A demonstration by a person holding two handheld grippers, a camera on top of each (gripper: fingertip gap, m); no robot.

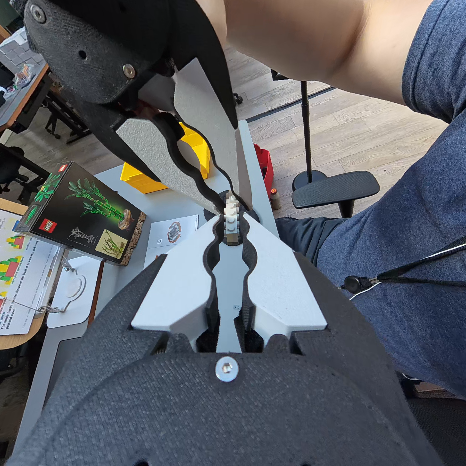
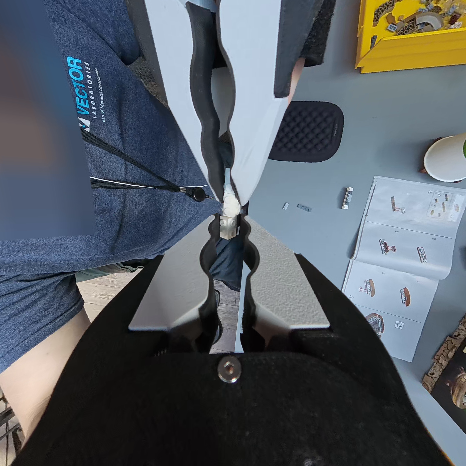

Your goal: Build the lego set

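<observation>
Two grippers meet tip to tip on one small white-and-grey brick stack (image 1: 230, 222), held in the air over the near table (image 2: 327, 161) edge | I pinch its grey end in my left gripper (image 1: 230, 228), jaws narrow | right gripper (image 2: 229, 228) clamps the other end, likely to press pieces together | loose grey plates (image 2: 303, 208) and booklet (image 2: 403, 252) lie right.

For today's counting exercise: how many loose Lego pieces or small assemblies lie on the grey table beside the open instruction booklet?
3: a tiny light-grey piece, a dark-grey studded plate right of it, and a grey-and-white assembly nearest the booklet. The grippers may hide others.
</observation>
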